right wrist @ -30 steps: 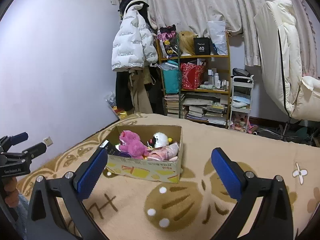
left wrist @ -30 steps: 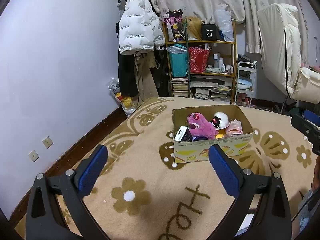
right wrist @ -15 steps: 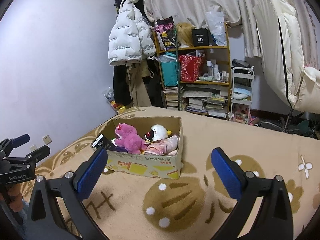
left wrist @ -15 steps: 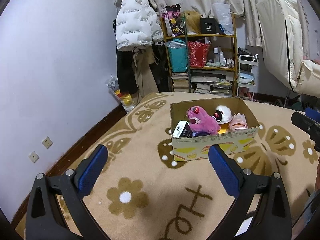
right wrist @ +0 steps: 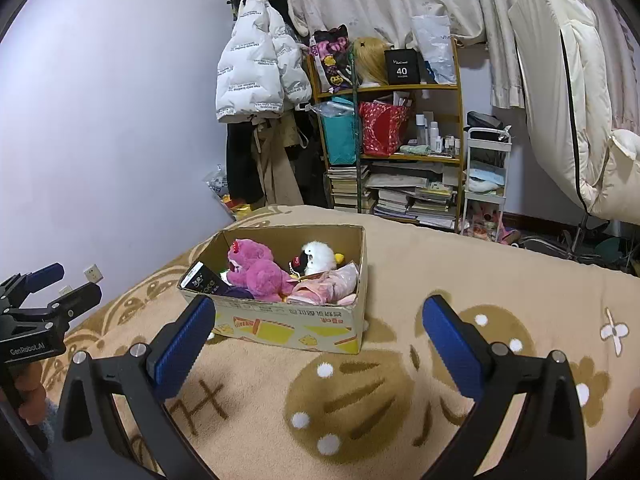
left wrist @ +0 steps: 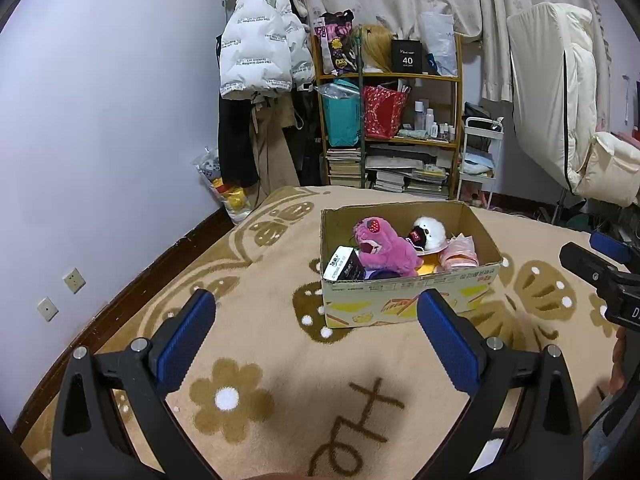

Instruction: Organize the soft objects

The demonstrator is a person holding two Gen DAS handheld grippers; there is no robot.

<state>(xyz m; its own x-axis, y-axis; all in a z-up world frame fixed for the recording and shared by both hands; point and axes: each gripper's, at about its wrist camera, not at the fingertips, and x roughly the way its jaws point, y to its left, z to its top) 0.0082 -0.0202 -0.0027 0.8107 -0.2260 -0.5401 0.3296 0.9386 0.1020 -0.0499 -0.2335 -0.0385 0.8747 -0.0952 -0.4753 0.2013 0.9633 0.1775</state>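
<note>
Left wrist view: left gripper [left wrist: 316, 320] fingers released, empty. The open brown cardboard box [left wrist: 400, 304] on the beige patterned blanket [left wrist: 260, 344] holds a magenta plush bear [left wrist: 384, 248].

Right wrist view: right gripper [right wrist: 318, 326] fingers released, empty. The bear looks light and compressible; grasp its body.

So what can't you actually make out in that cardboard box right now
- Box floor: both views, covered by the pink plush bear and pink cloth.
- Yellow item: left view, mostly buried under the toys.
- Dark carton's print: too small.
</note>
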